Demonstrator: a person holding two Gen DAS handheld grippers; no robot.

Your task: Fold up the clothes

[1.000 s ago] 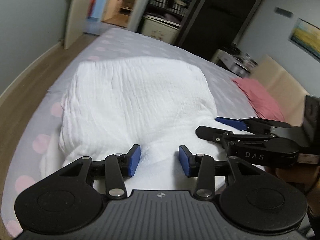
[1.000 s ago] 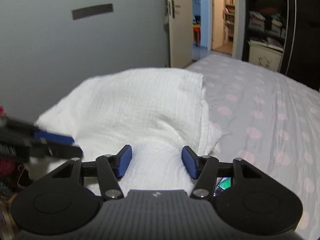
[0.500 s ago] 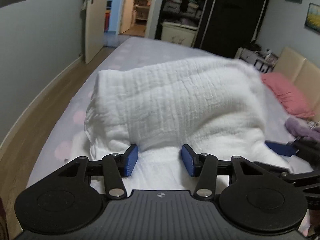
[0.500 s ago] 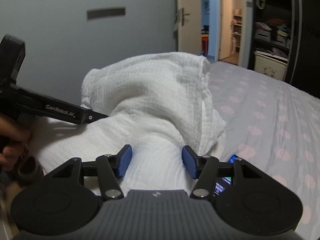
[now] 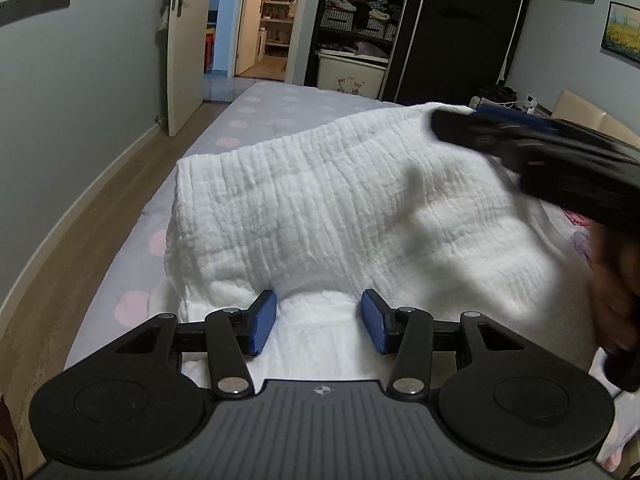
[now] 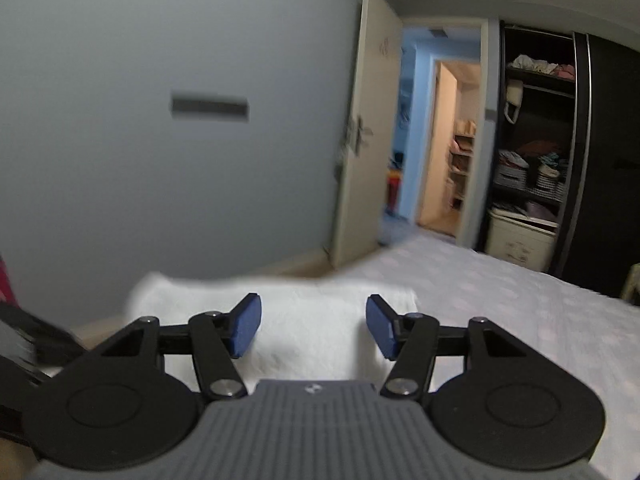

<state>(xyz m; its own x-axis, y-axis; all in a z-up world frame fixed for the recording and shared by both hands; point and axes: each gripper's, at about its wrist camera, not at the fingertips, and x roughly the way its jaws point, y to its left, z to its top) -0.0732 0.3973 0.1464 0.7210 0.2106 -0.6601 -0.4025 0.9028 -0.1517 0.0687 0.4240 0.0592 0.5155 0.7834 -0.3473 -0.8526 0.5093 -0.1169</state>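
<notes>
Since a second ago the white cloth [image 5: 340, 216] is rising off the bed into a taller fold, and my right gripper [image 5: 472, 120] is swinging from 3 o'clock in the left wrist view up to 1 o'clock, over the cloth's top edge.

I am seeing the cloth heaped at the centre of the left wrist view, lying on the grey bedsheet with pink dots [image 5: 256, 120], which is running away toward 12 o'clock. My left gripper [image 5: 319, 322] is sitting at 6 o'clock with its blue pads [image 5: 262, 322] standing about half apart; cloth is lying between them, but the pads are not pressing on it.

In the right wrist view, which is blurring with motion, the right gripper [image 6: 314, 330] is also standing roughly half open above the cloth [image 6: 308, 320], gripping nothing that I can make out. A hand [image 5: 616, 304] is showing at 3 o'clock in the left view, holding that gripper's handle.

Beyond the bed, an open door [image 5: 184, 48] is standing at 11 o'clock, a dark wardrobe [image 5: 460, 28] with stacked clothes at 12 to 1 o'clock, and a framed picture [image 5: 624, 32] at 2 o'clock.
</notes>
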